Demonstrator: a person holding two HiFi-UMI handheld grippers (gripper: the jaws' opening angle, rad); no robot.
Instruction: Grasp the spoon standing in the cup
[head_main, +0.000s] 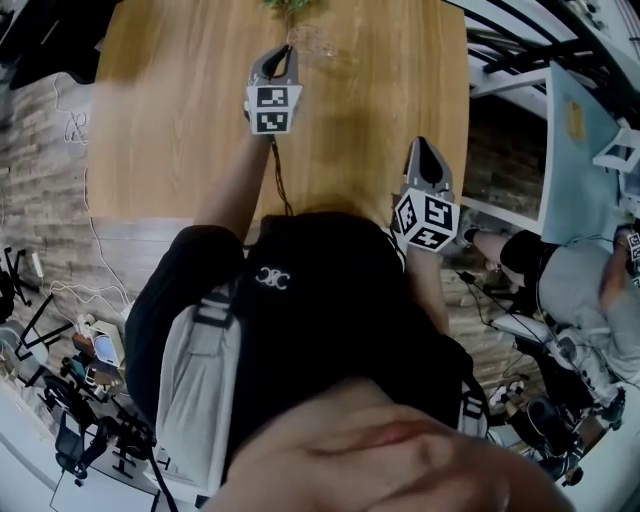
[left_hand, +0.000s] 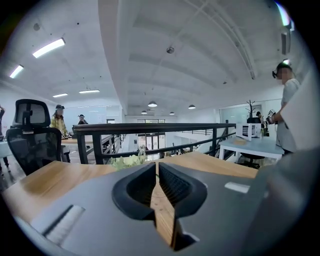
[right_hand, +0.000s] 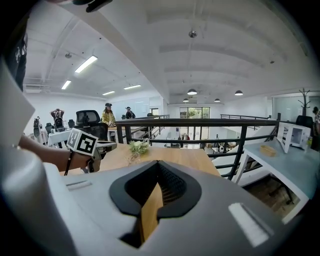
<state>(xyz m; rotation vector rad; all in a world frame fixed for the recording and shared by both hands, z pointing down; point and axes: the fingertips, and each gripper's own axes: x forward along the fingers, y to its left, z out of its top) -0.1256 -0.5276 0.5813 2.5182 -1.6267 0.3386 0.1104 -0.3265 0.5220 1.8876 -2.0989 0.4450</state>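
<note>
Plant (head_main: 288, 6) cut off at head view's top edge; left tongs (head_main: 284, 52) and right tongs (head_main: 424, 148) clenched empty over table (head_main: 170, 120).

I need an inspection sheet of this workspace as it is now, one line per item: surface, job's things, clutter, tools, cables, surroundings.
Surface: wooden table, light wood.
Job's things: nothing seen; no cup or spoon shows in any view.
Clutter: small green plant at the table's far edge.
Tools: left tool over the table near the plant, jaws together, nothing between them; right tool over the table's near right part, jaws together, nothing between them.
Cables: dark cable runs from the left tool along the arm; white cables lie on the floor.
Surroundings: black railing beyond the table, office chair, white desk, people further off.
</note>
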